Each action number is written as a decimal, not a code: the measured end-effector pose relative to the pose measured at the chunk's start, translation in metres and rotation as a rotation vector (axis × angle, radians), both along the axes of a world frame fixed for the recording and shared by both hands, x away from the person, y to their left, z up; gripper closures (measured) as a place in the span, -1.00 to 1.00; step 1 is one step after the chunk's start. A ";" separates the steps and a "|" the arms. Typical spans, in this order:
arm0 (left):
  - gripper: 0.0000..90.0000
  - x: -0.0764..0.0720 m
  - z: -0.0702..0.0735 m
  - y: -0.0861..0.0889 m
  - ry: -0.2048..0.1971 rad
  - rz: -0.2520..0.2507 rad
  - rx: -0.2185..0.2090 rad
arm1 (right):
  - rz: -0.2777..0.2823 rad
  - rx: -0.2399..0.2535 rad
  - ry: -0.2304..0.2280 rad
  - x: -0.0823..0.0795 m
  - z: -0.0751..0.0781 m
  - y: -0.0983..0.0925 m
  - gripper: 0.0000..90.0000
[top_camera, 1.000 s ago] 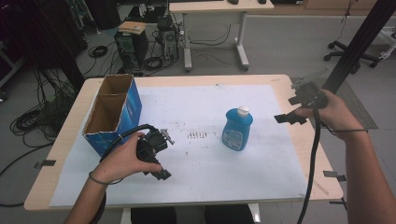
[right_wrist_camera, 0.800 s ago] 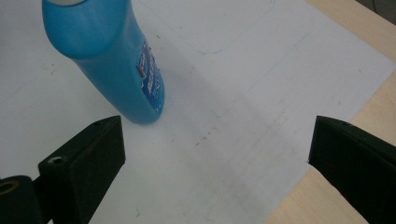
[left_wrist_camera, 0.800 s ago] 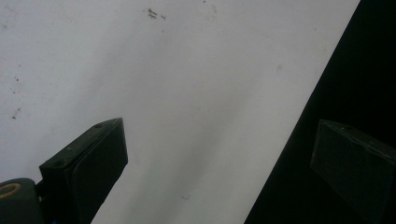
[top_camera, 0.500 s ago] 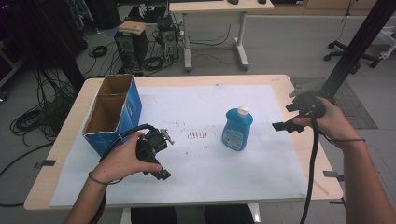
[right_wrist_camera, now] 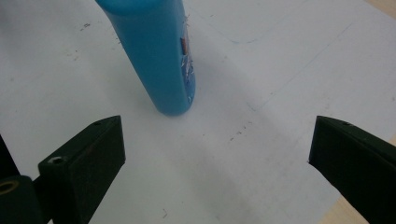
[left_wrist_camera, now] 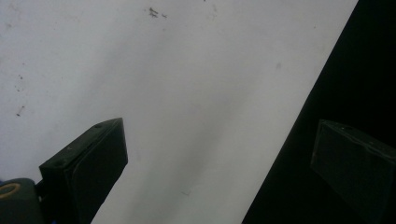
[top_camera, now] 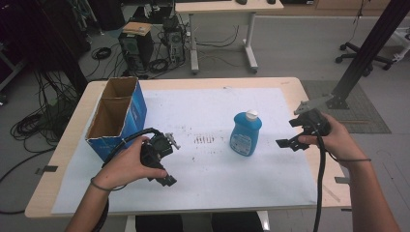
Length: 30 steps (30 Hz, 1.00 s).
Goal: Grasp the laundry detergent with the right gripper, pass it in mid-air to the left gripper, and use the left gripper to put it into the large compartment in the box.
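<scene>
Blue bottle [top_camera: 245, 134] with white cap, stood upright on white sheet [top_camera: 208, 111], right of table centre; printed label seen on side.

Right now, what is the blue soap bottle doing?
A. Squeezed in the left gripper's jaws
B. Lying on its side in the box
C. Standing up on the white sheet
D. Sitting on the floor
C: the blue soap bottle stands upright on the white sheet, with the right gripper beside it, jaws wide open and not touching it.
</scene>
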<state>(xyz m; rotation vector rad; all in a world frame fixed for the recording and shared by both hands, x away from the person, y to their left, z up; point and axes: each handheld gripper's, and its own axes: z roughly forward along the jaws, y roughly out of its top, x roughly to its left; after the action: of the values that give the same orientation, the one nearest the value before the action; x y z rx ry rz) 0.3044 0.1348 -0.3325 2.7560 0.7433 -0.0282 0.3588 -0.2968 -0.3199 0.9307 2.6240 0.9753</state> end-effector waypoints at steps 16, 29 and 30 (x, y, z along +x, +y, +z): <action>-0.91 0.000 -0.002 0.000 0.005 -0.006 0.000 | 0.035 0.012 -0.002 -0.013 -0.030 0.017 -0.92; -0.91 -0.001 -0.003 -0.001 0.008 -0.006 -0.003 | 0.034 0.052 -0.029 -0.014 -0.046 0.023 -0.93; -0.91 -0.001 -0.003 -0.001 0.006 -0.009 -0.001 | 0.032 0.064 -0.044 -0.015 -0.050 0.024 -0.93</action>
<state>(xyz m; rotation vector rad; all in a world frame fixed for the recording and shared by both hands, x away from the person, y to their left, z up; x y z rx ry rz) 0.3035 0.1341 -0.3356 2.7599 0.7321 -0.0387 0.3441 -0.2726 -0.3699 0.8738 2.5932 1.0814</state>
